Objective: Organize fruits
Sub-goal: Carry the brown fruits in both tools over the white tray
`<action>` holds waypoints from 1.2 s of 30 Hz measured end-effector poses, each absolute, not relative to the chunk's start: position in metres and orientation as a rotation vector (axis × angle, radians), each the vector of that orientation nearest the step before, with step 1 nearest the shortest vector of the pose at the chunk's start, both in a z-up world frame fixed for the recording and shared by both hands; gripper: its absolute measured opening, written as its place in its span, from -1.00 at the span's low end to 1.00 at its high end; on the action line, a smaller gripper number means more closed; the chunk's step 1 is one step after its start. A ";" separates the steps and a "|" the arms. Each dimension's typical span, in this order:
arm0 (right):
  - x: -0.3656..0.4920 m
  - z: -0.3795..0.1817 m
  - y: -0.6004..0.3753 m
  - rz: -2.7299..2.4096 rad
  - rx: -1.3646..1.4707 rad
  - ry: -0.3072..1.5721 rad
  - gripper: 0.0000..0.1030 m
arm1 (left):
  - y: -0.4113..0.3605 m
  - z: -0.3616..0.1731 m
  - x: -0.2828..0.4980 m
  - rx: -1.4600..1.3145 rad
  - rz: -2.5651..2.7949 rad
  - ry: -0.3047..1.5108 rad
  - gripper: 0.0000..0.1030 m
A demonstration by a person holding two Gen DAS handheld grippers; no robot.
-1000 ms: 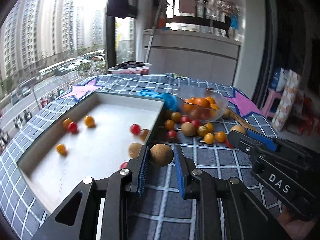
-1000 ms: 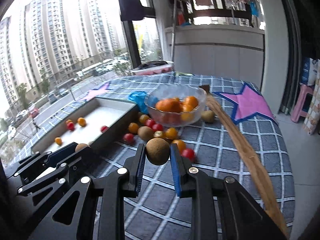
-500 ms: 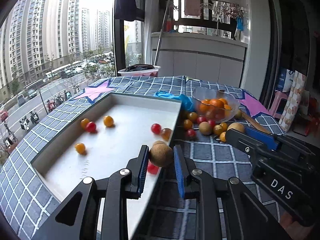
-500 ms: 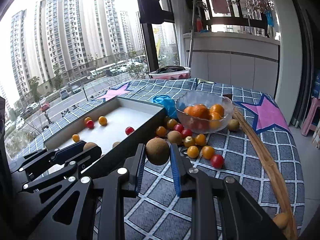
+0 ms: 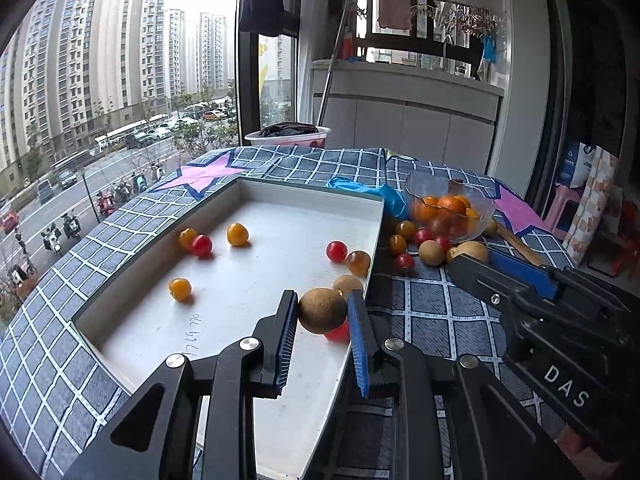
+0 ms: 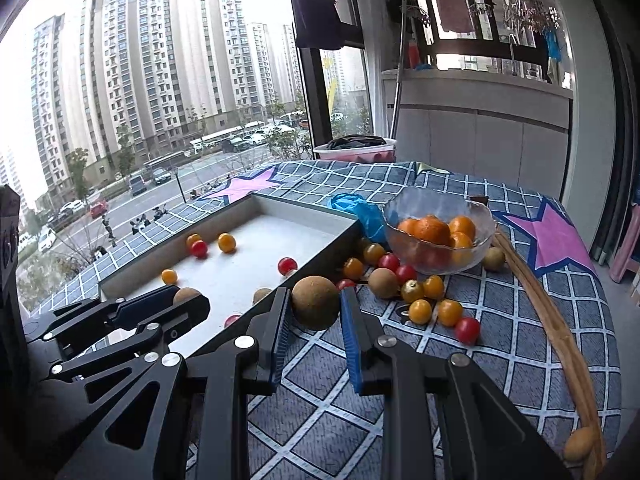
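Your left gripper (image 5: pixel 322 320) is matte black with ribbed blue pads (image 5: pixel 286 336) and silver screws. At three o'clock, your right gripper (image 5: pixel 472 258) bears white "DAS" lettering (image 5: pixel 566 386).

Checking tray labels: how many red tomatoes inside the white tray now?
3. Far-left red tomato beside an orange one; middle red tomato sits near the tray's right wall; nearest red tomato is half hidden behind the brown fruit in the left gripper. More may be hidden.

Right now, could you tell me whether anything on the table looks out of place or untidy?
Yes: about a dozen small tomatoes and brown fruits lie loose on the checked cloth between the white tray and the glass bowl, in neither container. A crumpled blue bag sits behind them.
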State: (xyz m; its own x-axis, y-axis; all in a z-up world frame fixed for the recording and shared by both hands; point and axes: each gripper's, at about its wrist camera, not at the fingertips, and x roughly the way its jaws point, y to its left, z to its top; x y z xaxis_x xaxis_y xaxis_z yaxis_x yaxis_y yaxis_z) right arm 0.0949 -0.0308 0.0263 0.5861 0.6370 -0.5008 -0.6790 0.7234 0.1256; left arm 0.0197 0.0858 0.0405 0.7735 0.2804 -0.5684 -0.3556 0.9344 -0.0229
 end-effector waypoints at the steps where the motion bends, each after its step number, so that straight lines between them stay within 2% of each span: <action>1: 0.094 0.026 -0.030 0.771 -0.083 0.549 -0.48 | 0.086 0.041 0.019 -0.130 0.347 0.594 -0.48; 36: 0.064 0.024 0.034 0.884 -0.164 0.532 -0.48 | 0.148 0.036 -0.003 -0.151 0.443 0.625 -0.48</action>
